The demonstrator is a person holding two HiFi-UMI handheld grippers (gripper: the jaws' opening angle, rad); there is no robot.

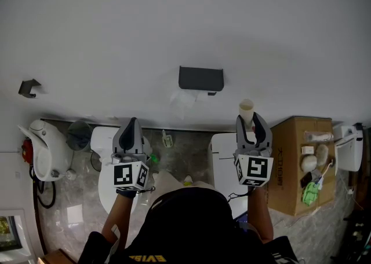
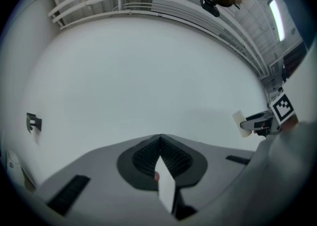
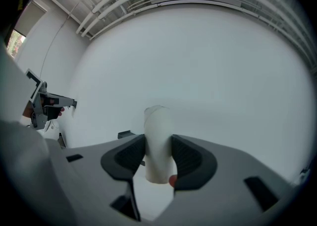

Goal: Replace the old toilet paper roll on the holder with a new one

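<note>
Two claws side by side, both facing the white wall (image 1: pixel 185 19). Left claw (image 2: pixel 159 138) is fully closed with nothing in it. Right claw (image 3: pixel 158 145) is partly open, pads clamped on the bare cardboard toilet roll tube (image 3: pixel 157 121), one end sticking out past the jaw tips. Beyond them, the dark holder (image 1: pixel 201 79) is mounted on the wall between the two claws, with a white tissue scrap (image 1: pixel 184 99) hanging under it.
</note>
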